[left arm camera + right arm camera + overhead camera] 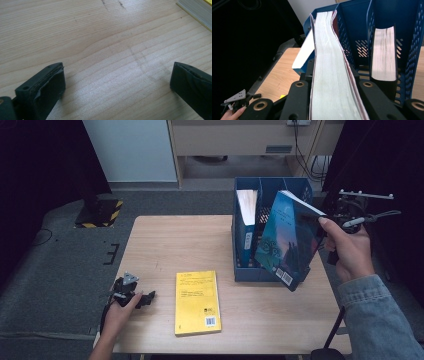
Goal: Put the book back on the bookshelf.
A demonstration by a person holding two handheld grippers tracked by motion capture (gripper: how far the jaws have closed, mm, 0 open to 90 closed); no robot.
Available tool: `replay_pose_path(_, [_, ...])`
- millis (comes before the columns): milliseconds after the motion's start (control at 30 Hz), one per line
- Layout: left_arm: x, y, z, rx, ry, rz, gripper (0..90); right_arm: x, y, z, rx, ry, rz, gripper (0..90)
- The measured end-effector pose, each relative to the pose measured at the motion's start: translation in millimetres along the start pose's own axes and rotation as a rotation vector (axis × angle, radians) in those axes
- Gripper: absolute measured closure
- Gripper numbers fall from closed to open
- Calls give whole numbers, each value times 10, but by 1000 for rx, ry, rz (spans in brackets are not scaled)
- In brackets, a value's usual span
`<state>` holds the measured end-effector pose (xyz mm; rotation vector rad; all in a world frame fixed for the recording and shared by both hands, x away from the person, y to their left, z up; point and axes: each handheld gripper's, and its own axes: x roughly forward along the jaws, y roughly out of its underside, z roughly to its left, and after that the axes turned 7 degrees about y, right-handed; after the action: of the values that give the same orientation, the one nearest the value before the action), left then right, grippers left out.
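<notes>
The right gripper (327, 222), clamped on the tilted dark-blue paperback book (290, 242) before the blue plastic file rack (300, 187), may catch the rack's divider, while the left gripper (142, 299) rests open-jawed on the wooden table (165, 245).

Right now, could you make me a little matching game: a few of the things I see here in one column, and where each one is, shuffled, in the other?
Things:
1. yellow book
2. dark blue book
3. left gripper
4. blue file rack

Places or states:
a. standing on the table, one book inside
b. lying flat on the table
c. open, over bare wood
d. clamped in the right gripper

Pairs: 1-b, 2-d, 3-c, 4-a
</notes>
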<state>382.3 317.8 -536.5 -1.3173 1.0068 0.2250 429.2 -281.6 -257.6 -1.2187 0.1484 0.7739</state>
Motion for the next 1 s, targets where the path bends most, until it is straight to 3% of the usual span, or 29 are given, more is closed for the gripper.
replay_pose_path(467, [0,0,0,0,0,0,0,16,-85,-7,-2,53,-23,724])
replay_pose_path(1000, [1,0,-3,-2,0,-1,0,196,-157,37,-35,165,-35,724])
